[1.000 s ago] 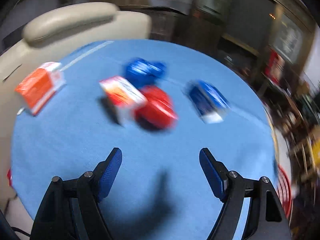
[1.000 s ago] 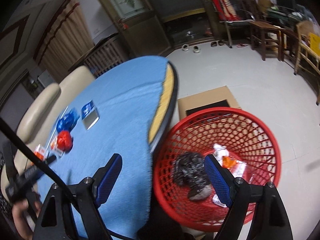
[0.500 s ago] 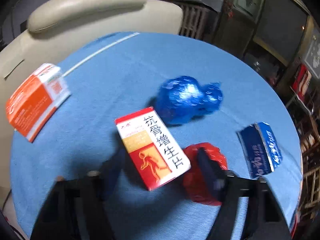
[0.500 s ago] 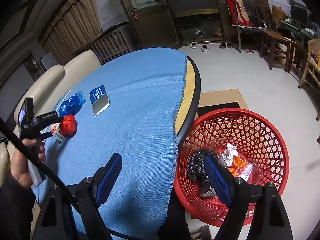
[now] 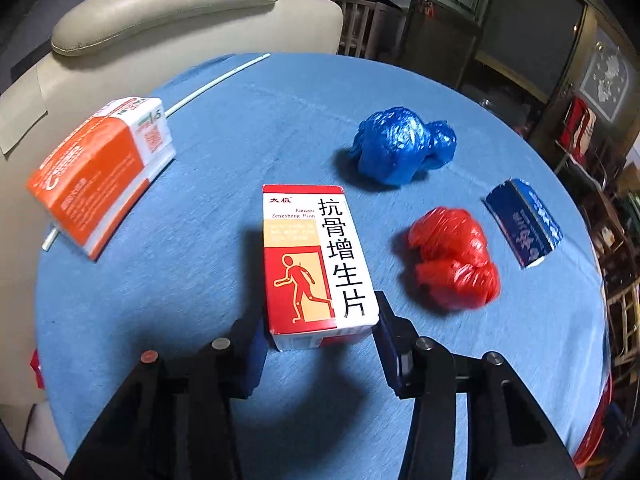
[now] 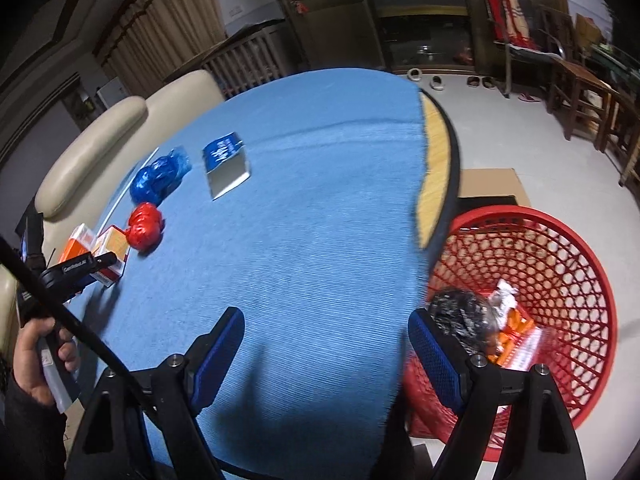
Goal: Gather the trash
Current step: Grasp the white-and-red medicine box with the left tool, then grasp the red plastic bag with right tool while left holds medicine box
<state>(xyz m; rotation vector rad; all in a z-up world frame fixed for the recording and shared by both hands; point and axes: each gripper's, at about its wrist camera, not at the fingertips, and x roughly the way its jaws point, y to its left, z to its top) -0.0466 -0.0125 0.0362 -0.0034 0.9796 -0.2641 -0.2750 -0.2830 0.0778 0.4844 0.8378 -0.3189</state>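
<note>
Red-and-white medicine box (image 5: 318, 264) lies on the blue-clothed desk (image 5: 208, 160), between the closing fingers of the left claw (image 5: 320, 334); centre the pads on its long sides before lifting. Right claw (image 6: 326, 344) hangs released, empty. Label reads "Kanggu Zengsheng Pian", "抗骨增生片".

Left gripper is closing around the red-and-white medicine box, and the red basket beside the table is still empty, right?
Not quite. The red basket is not empty: the right wrist view shows a crumpled black bag and orange and white wrappers in it. The rest stands: the left gripper is closing around the red-and-white medicine box on the table.
</note>
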